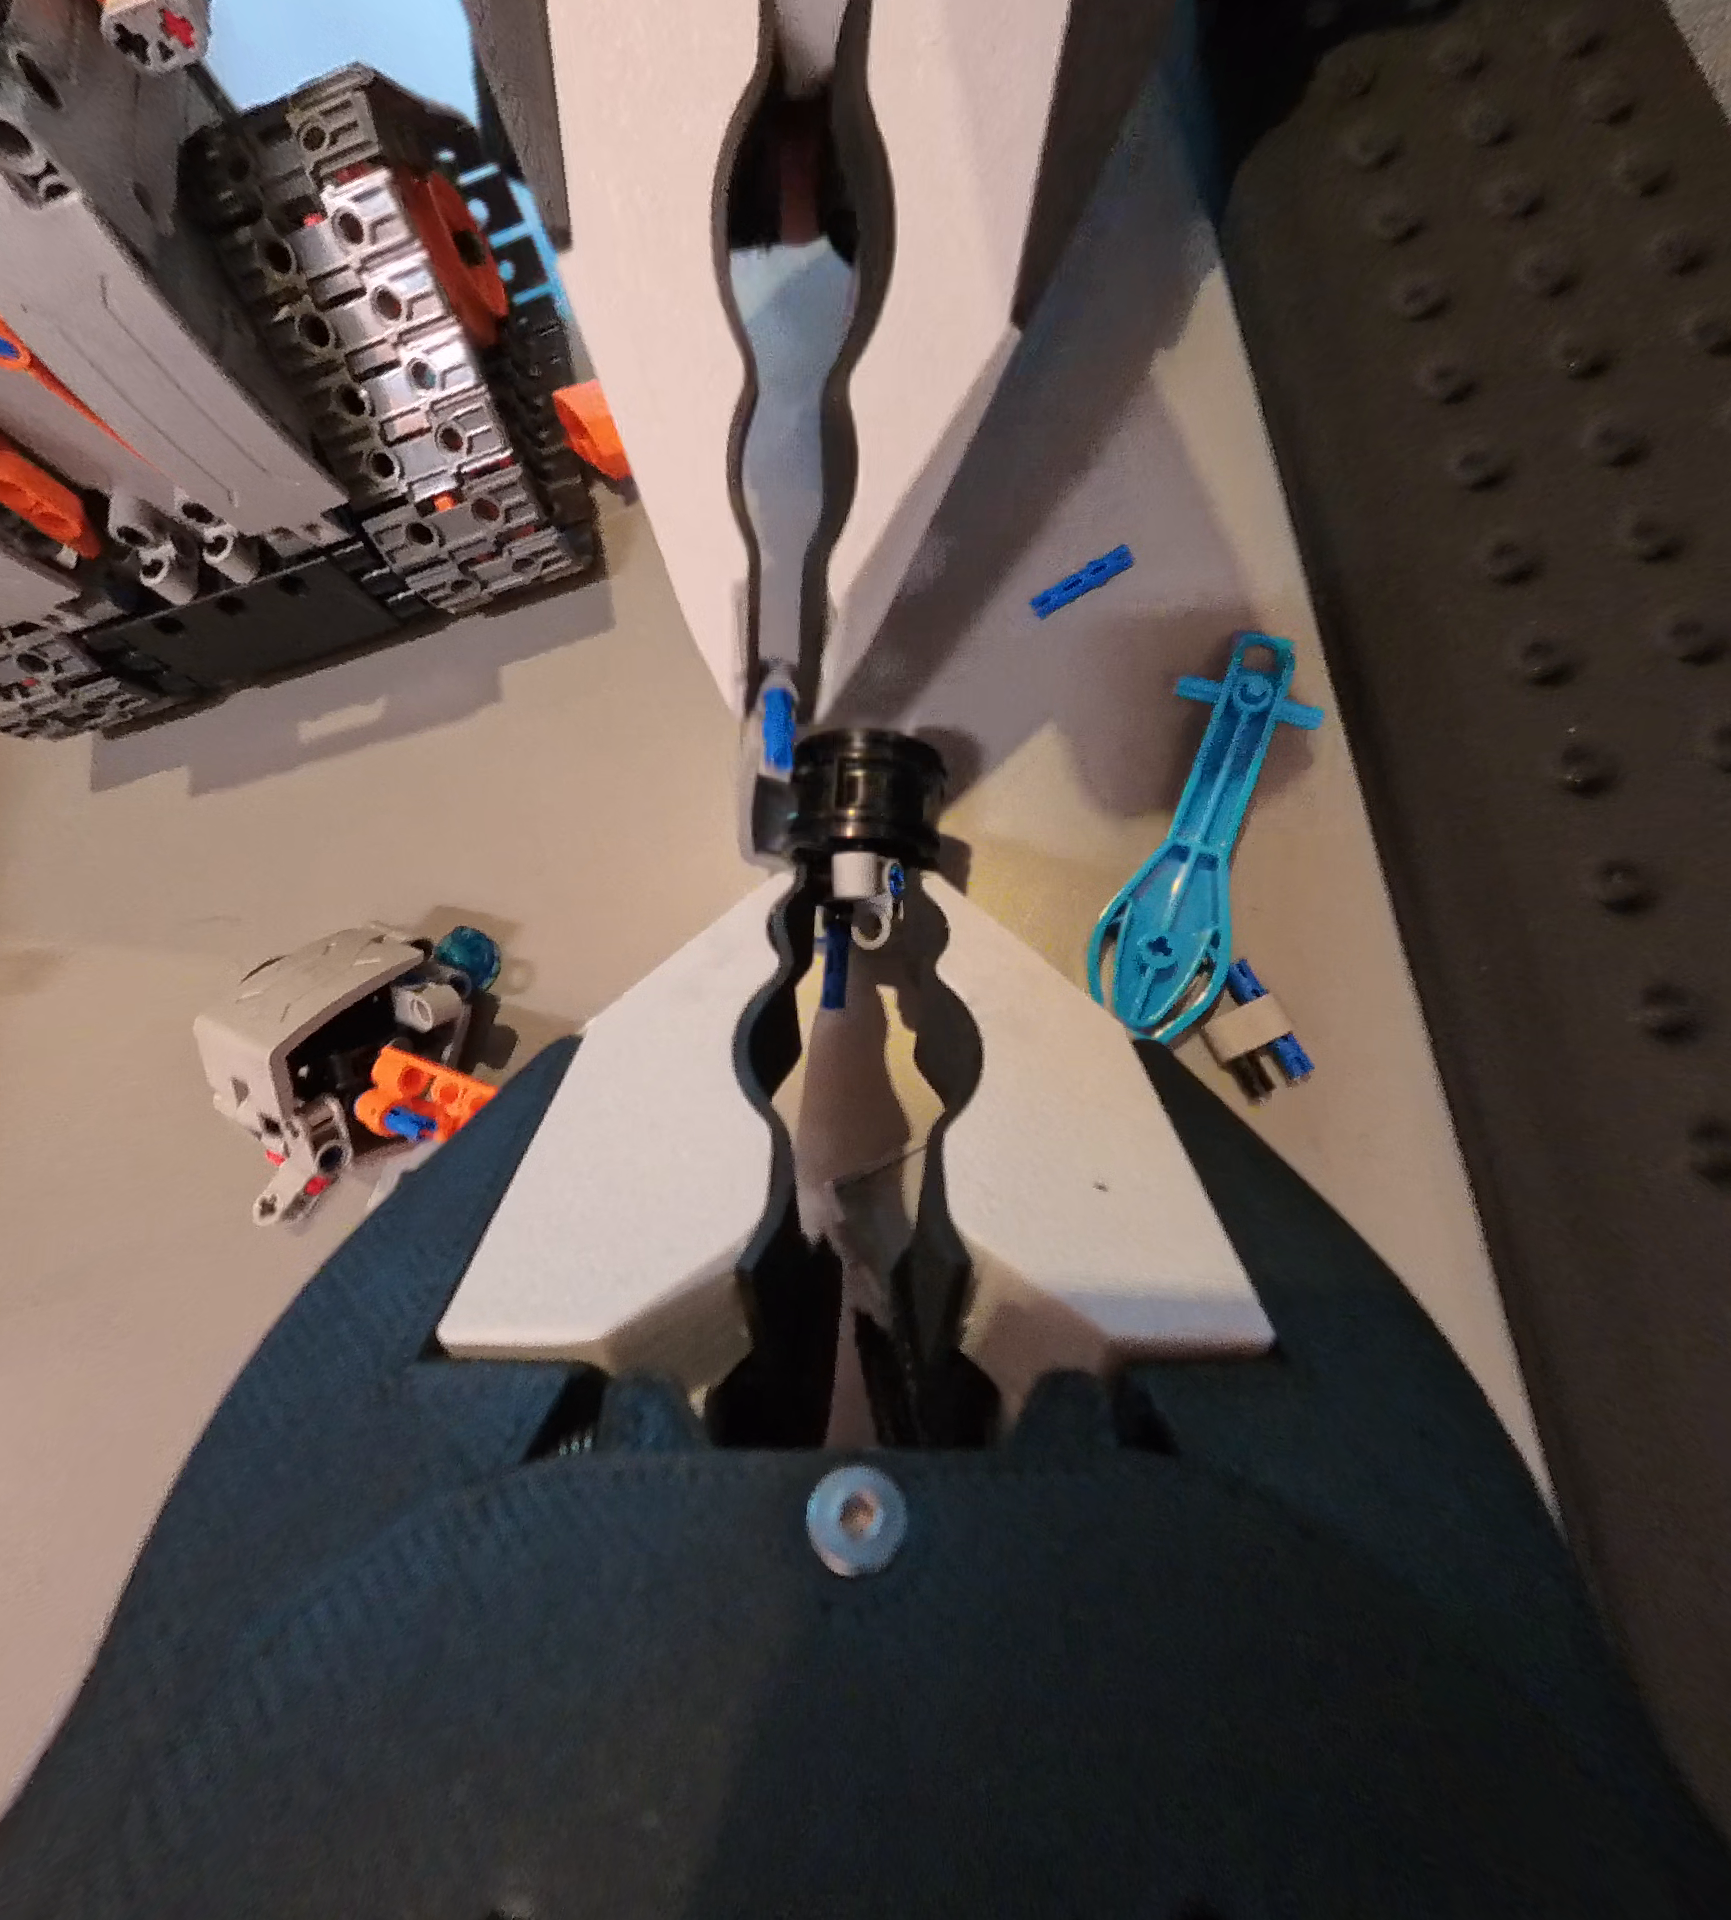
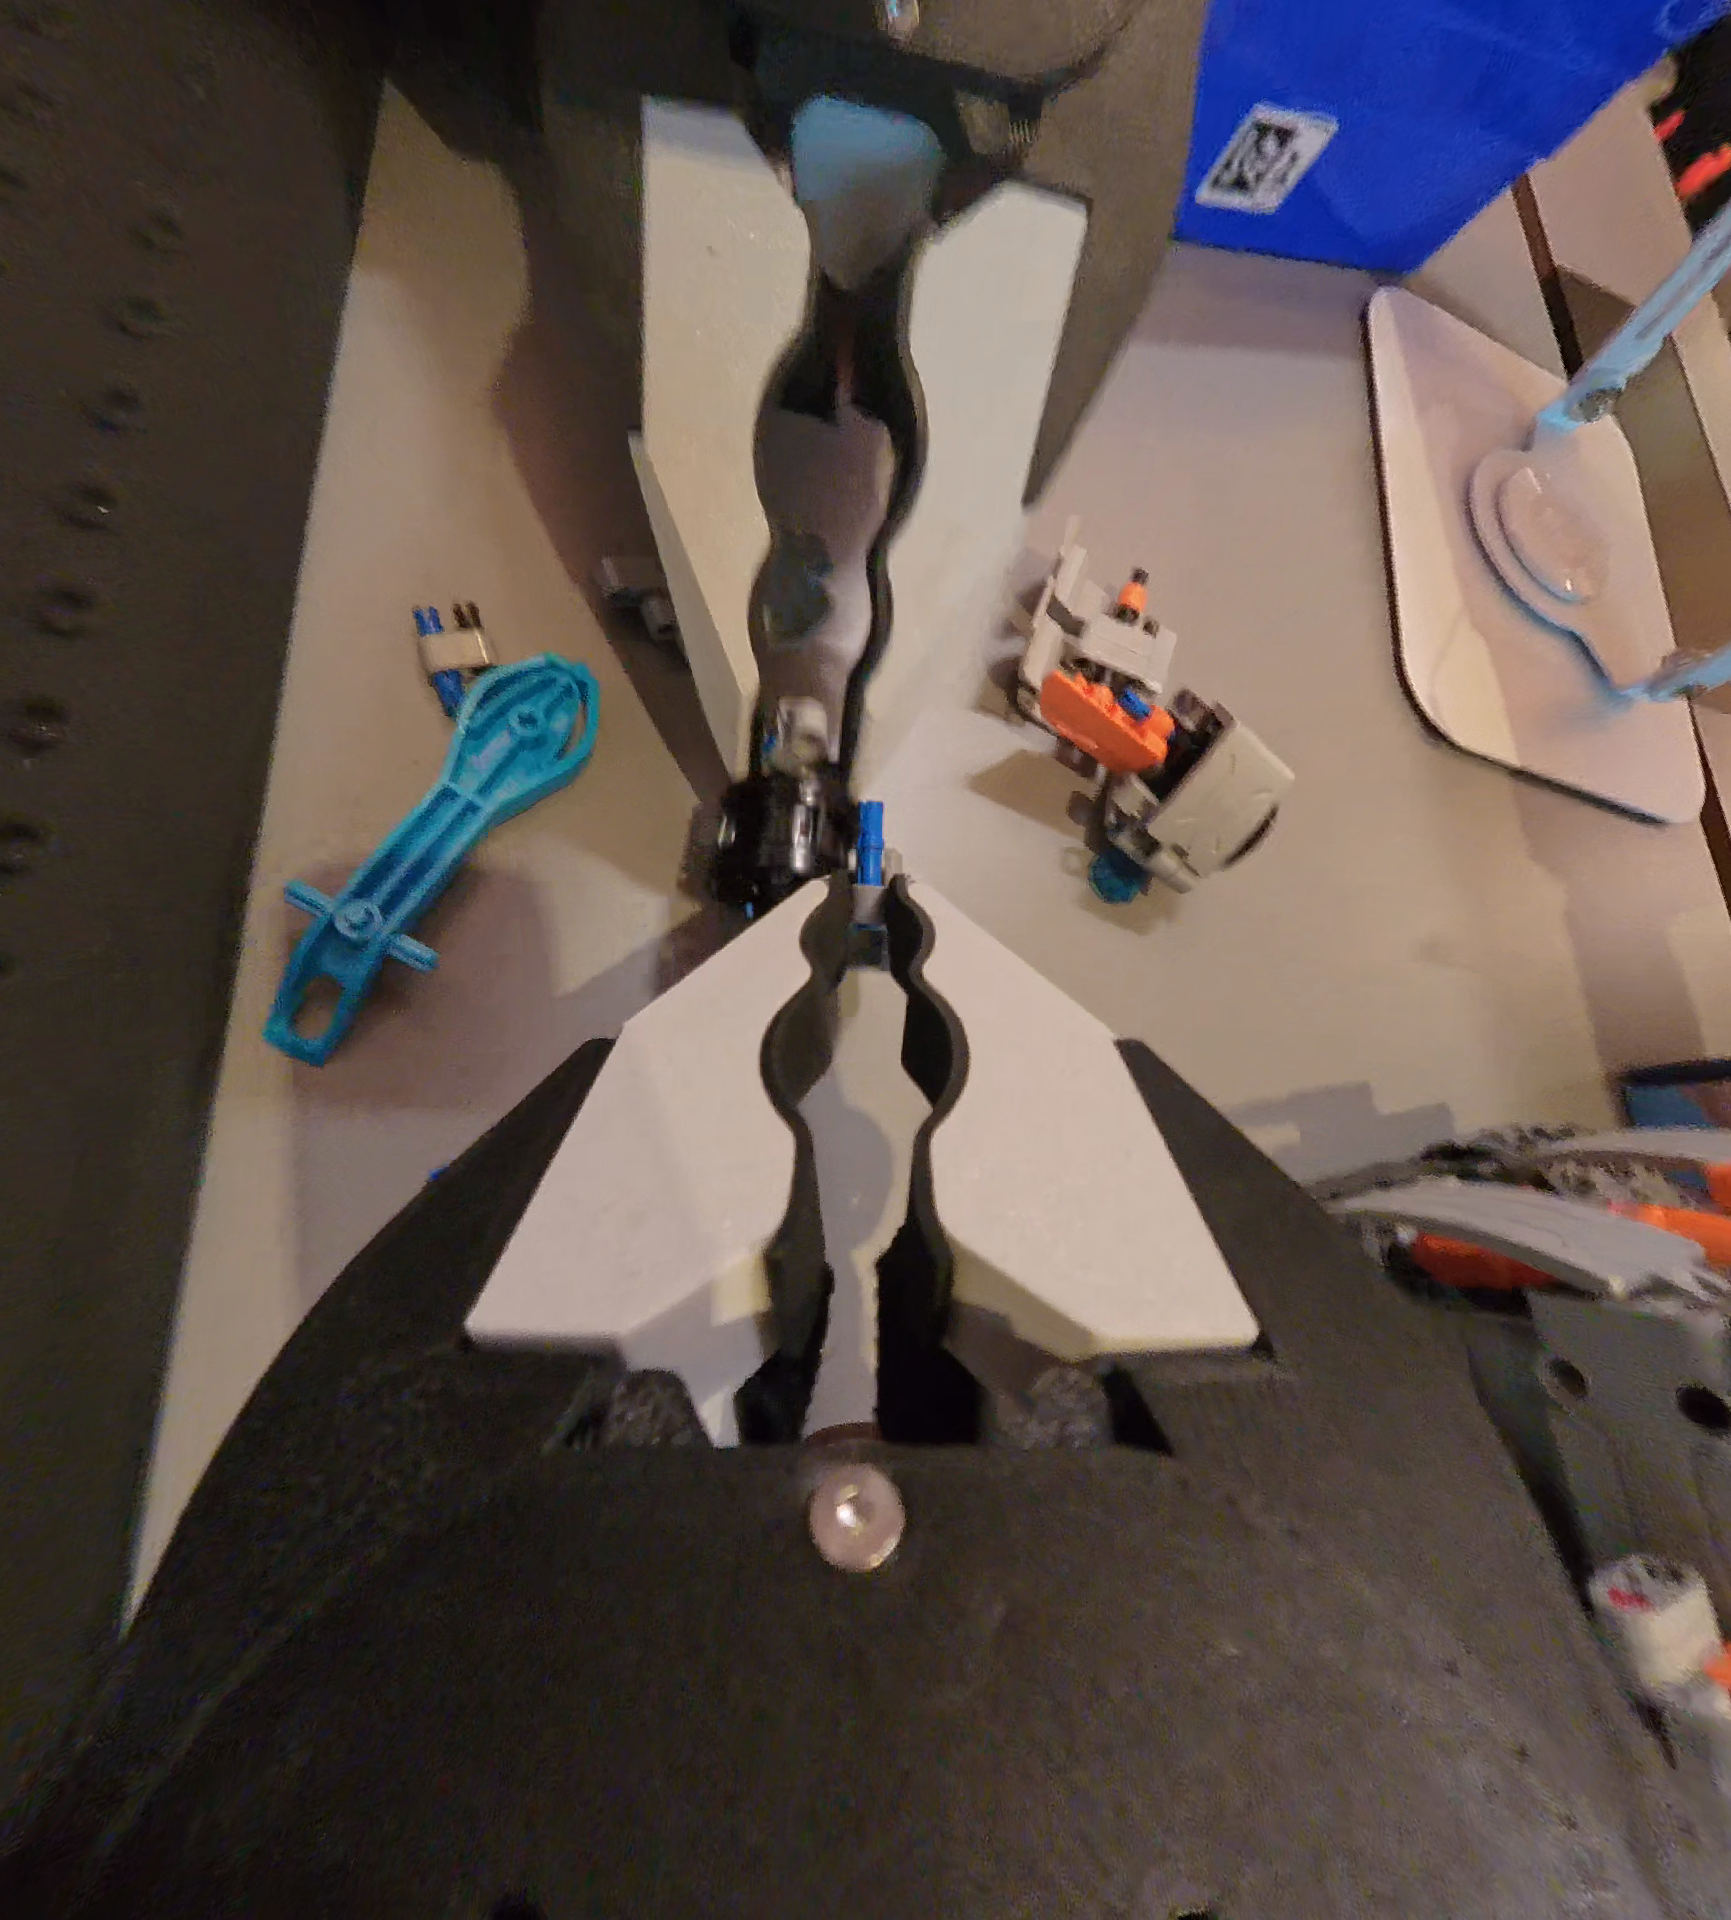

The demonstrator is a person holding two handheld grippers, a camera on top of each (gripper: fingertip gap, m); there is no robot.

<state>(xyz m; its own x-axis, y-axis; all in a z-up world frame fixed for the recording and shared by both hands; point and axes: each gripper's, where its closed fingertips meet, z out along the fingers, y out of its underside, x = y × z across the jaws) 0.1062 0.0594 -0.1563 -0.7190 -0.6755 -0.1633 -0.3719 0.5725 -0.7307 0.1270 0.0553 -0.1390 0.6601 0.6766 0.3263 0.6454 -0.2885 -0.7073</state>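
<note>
Tip to tip, two hand-held grippers (image 1: 861, 894)

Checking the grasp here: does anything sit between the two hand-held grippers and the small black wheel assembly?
Nothing visible: the left hand-held gripper and right hand-held gripper both grip the black wheel assembly directly.

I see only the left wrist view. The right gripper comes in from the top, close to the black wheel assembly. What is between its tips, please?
Observer: In the right wrist view, the right gripper is shut on a small grey piece. A blue pin sticks out past the tips, beside the black wheel assembly.
Operator: And what stands behind the left gripper?
Observer: A blue bin with a square code label.
Operator: Anything else there?
Observer: A white tray, which in that view is to the right of the small grey and orange build.
</note>
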